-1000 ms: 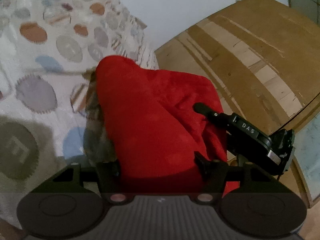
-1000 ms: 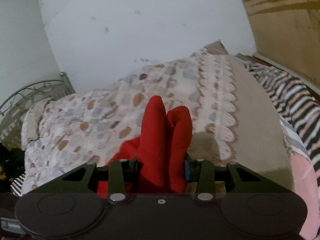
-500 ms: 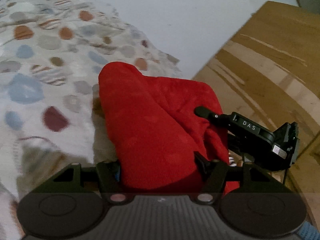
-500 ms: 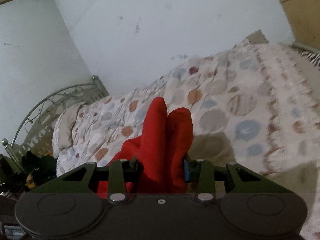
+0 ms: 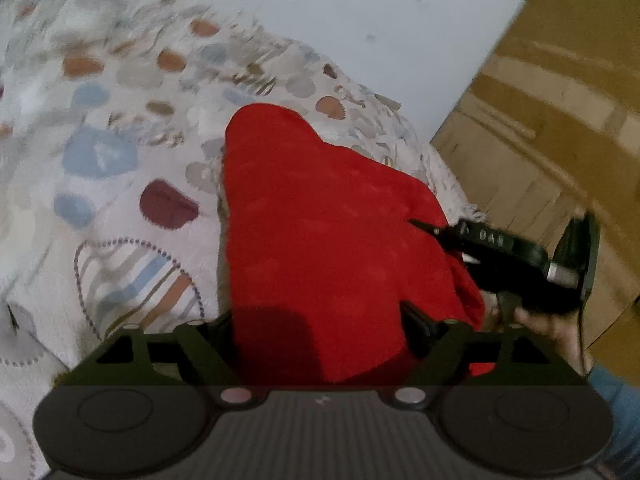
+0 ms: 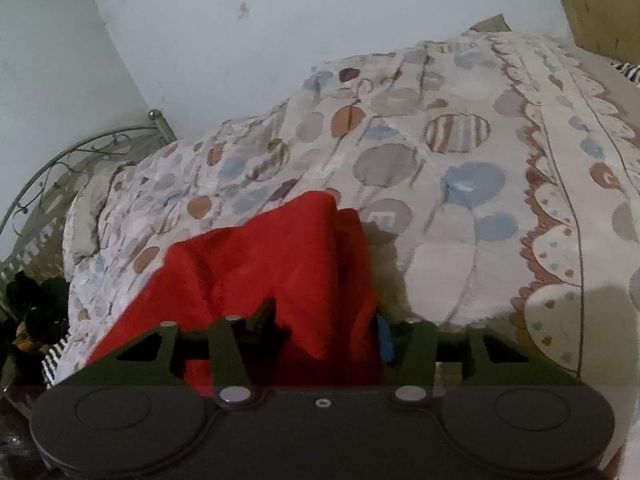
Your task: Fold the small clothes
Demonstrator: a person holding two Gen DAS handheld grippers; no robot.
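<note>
Atop patterned bedspread, red garment between both just-widening grippers; metal headboard behind

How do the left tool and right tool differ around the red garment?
The left tool stands wider than the right tool. The red garment fills the left tool's gap as a broad fold; in the right tool it is a narrower bunch, leaning on one finger, clear of the other. Shared: both have just been opening with the garment between them, above the patterned bedspread.
</note>
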